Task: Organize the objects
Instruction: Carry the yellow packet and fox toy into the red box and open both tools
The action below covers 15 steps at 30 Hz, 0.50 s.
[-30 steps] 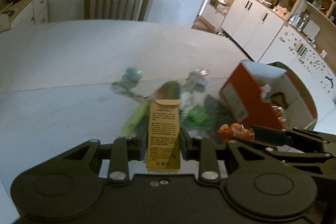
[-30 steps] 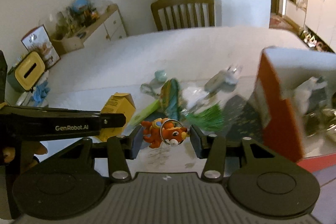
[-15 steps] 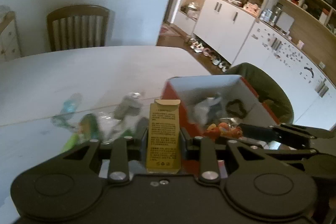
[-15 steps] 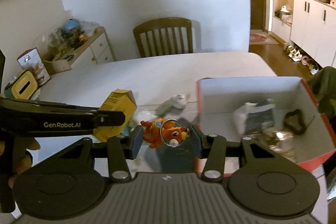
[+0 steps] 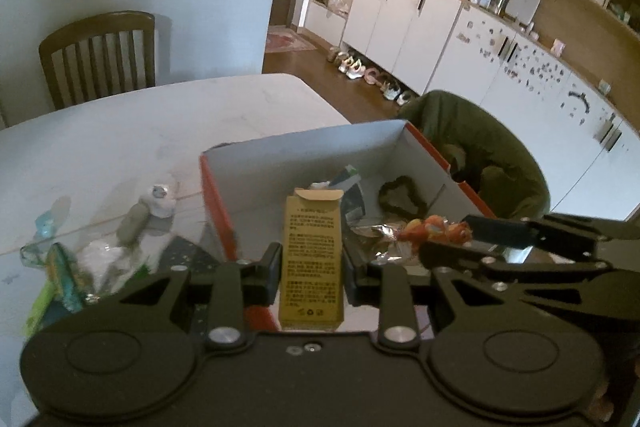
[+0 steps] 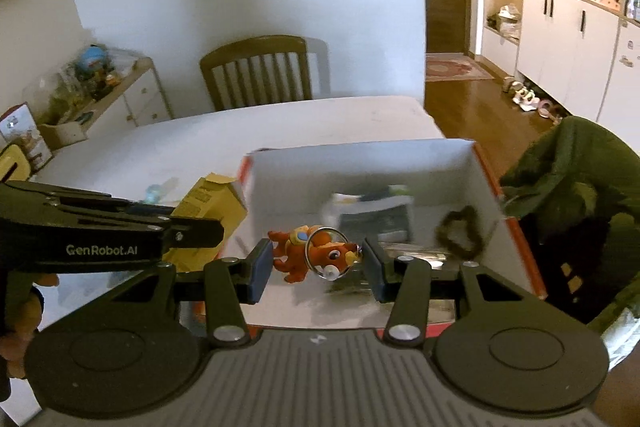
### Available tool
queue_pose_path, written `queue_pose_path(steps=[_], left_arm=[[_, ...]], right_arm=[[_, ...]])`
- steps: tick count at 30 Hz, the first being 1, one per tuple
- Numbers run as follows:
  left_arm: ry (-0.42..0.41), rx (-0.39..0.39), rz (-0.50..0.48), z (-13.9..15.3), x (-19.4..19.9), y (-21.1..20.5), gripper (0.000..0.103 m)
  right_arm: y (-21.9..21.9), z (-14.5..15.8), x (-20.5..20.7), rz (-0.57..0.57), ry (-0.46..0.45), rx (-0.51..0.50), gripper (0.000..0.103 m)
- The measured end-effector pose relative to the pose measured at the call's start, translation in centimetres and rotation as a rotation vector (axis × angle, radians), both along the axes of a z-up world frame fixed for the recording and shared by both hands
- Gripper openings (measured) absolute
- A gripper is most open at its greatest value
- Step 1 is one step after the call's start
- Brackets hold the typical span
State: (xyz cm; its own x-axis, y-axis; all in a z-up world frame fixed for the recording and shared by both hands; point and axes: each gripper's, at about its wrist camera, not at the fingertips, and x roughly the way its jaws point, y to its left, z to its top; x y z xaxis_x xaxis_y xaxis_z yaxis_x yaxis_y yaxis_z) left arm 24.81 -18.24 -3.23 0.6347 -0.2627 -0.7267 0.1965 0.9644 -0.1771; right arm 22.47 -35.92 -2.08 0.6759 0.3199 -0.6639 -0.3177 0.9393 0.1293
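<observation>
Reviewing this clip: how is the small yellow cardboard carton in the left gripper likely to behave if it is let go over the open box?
The small yellow cardboard carton is probably light and fairly stiff: the left gripper holds it upright by its narrow sides without visible crushing. Tall and slim, with its top flap open, it would likely tip over on the clutter inside the red-sided open box.

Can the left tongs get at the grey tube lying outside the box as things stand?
Probably not yet. The left tongs are shut on the yellow carton over the open box; the grey tube lies unobstructed on the table, but the grip is occupied.
</observation>
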Motion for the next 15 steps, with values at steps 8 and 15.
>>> queue_pose_path(steps=[8, 15], left_arm=[[0.059, 0.073, 0.031, -2.3, 3.1, -3.7, 0.029], [0.136, 0.170, 0.090, -4.9, 5.9, -4.9, 0.029]], right_arm=[[-2.8, -2.1, 2.3, 0.011, 0.041, -0.034, 0.047], [-3.7, -4.3, 5.0, 0.028, 0.069, -0.068, 0.047]])
